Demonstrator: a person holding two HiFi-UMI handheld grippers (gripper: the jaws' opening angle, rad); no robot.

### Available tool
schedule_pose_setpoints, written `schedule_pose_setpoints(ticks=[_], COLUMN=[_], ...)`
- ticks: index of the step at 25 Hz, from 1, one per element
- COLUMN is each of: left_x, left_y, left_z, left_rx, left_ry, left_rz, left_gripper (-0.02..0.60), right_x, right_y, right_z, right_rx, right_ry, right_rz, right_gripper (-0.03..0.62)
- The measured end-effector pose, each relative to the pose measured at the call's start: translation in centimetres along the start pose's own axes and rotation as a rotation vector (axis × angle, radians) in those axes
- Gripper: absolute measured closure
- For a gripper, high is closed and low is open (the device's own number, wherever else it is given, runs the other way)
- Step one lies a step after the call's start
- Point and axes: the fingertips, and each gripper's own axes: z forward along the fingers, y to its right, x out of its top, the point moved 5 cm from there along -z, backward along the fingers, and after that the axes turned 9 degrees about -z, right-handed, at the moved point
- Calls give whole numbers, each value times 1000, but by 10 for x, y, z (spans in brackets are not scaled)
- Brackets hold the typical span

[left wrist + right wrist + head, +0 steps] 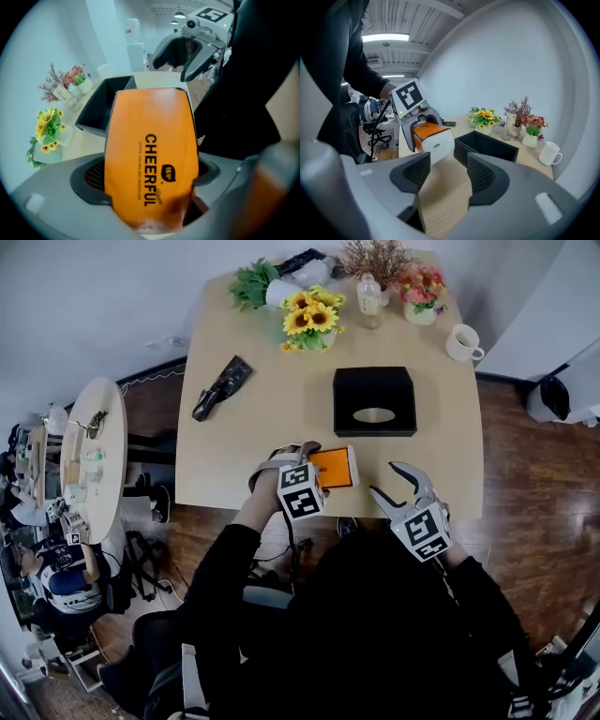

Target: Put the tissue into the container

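From the head view alone: the whole pale surface (253, 427) from above, the black container (349, 399) near its middle with a pale oval in its dark face, sunflowers (311, 320) and a white mug (461, 341) along the far side, and a dark object (221, 388) lying toward the left edge. From the left gripper view alone: the black print CHEERFUL on the orange face of the tissue pack (150, 140), and both pads of the left hand-held gripper (150, 180) pressed against the pack's sides, pinching it across a wide span. From the right gripper view alone: a white side of that same pack under the orange face, and the container as a hollow box with upright walls. Close up in that same view: the right hand-held gripper (443, 176) spread, with only bare wood between its pads. Tissue pack clamped in the left hand-held gripper, jutting past the fingertips toward the container, over the near part of the surface by the person's edge. Apart from the container, on the person's side of it, not inside. Whether clear of the surface or resting on it, impossible to tell. Right hand-held gripper just to the right of the pack, apart from it.
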Motion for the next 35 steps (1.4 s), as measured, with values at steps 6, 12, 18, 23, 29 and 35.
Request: schedule_pose_setpoints(ticks=[6, 12, 18, 23, 29, 35], left_x=[13, 31, 50, 65, 84, 99], left_y=[-5, -7, -21, -34, -49, -68], left_z=[-20, -35, -47, -50, -49, -50], left_rx=[47, 65, 87, 110, 115, 128], left_ry=[38, 45, 68, 74, 85, 79], left_rz=[27, 76, 110, 137, 153, 170], left_gripper=[121, 121, 121, 121, 121, 121], right_x=[0, 1, 0, -1, 0, -3], right_y=[5, 12, 30, 46, 62, 73], right_z=[0, -6, -13, -19, -23, -26], right_rx=[-15, -42, -93, -136, -167, -185], right_ry=[2, 5, 6, 8, 10, 7], right_rz=[0, -3, 16, 29, 27, 27], right_gripper=[347, 347, 347, 347, 347, 347])
